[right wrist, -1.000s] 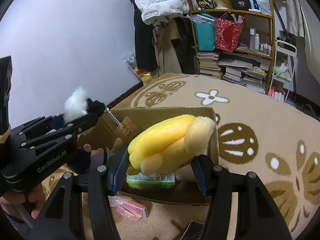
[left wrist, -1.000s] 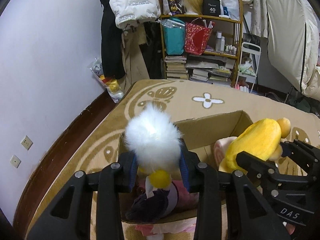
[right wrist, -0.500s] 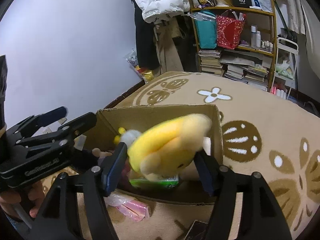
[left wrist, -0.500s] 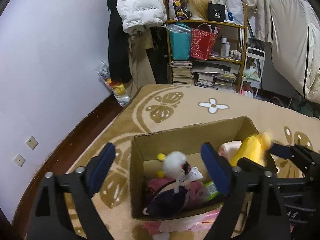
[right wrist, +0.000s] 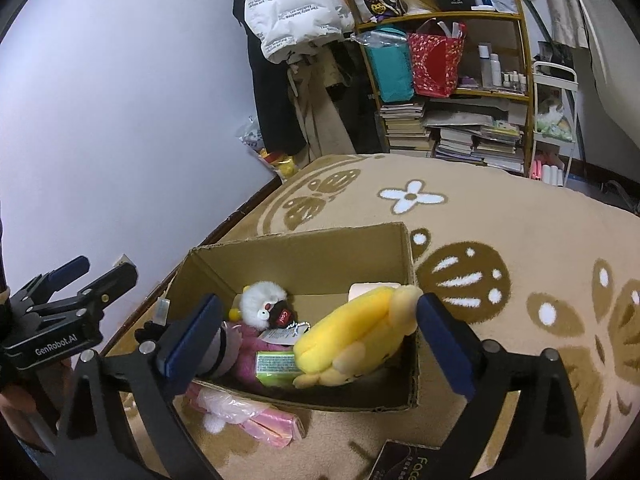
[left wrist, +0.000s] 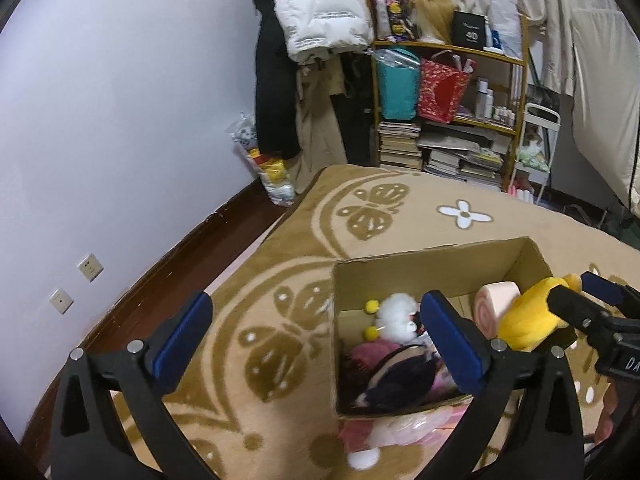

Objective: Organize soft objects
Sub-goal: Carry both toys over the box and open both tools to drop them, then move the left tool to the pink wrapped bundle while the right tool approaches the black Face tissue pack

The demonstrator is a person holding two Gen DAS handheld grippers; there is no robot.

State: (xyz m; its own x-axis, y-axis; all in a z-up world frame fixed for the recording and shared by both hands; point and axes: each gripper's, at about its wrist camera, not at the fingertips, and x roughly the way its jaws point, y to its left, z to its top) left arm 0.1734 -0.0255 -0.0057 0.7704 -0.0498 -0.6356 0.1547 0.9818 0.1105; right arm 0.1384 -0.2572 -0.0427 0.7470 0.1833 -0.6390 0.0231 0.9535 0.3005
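Cardboard box (right wrist: 304, 256) holds the yellow plush (right wrist: 352, 332) and white pompom toy (right wrist: 262, 304); only the right view shows its green packet (right wrist: 276, 362) at 6 o'clock; both grippers (left wrist: 316, 340) (right wrist: 316, 340) are opening, gripping nothing.

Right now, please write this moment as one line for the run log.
left gripper: jaws opening, empty | right gripper: jaws opening, yellow plush between pads | white fluffy toy: in cardboard box
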